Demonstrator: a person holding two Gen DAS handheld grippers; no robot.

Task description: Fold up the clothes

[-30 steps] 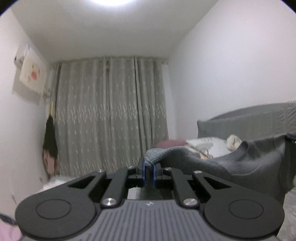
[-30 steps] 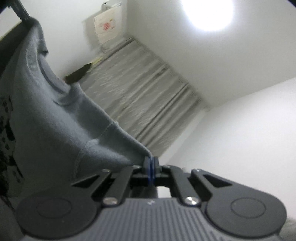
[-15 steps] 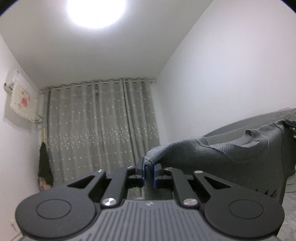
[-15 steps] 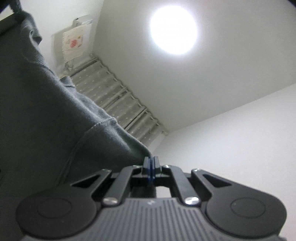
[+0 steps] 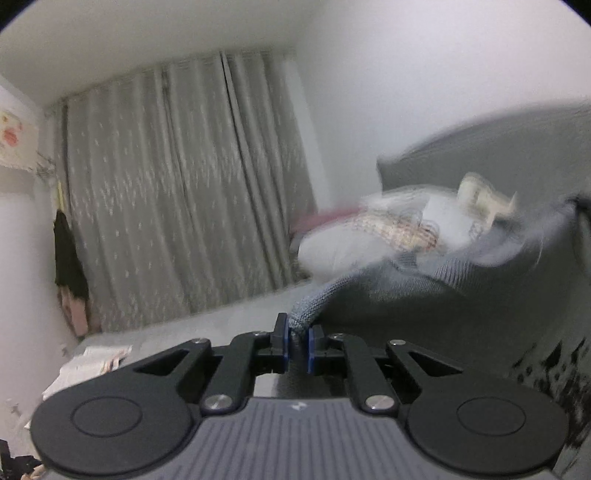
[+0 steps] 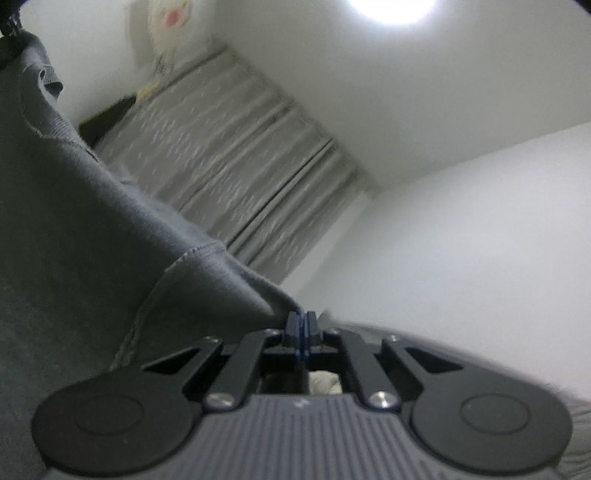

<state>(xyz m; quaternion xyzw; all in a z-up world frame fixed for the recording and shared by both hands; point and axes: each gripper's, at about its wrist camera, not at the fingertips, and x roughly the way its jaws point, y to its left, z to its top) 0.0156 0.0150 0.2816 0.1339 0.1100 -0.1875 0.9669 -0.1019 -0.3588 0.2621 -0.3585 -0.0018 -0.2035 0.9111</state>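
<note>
Left wrist: left gripper [image 5: 296, 345] and upward-tilted right gripper [image 6: 301, 334] pinch sweater [image 5: 424, 295].

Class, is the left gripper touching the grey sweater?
Touching: the left wrist view shows the left gripper with its fingers pinching the grey sweater's knit edge.

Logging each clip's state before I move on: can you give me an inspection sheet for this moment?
Surface: grey bed, blurred.
Job's things: dark grey knitted sweater with a black print, stretched between both grippers, hanging clear of the bed.
Clutter: white pillows at the grey headboard; folded pale cloth on the bed's left edge.
Grippers: left gripper shut on a ribbed sweater edge; right gripper shut on a seamed corner.
Cables: nothing seen.
Surroundings: grey patterned curtains, white walls, ceiling lamp, dark garment hanging on the left.
</note>
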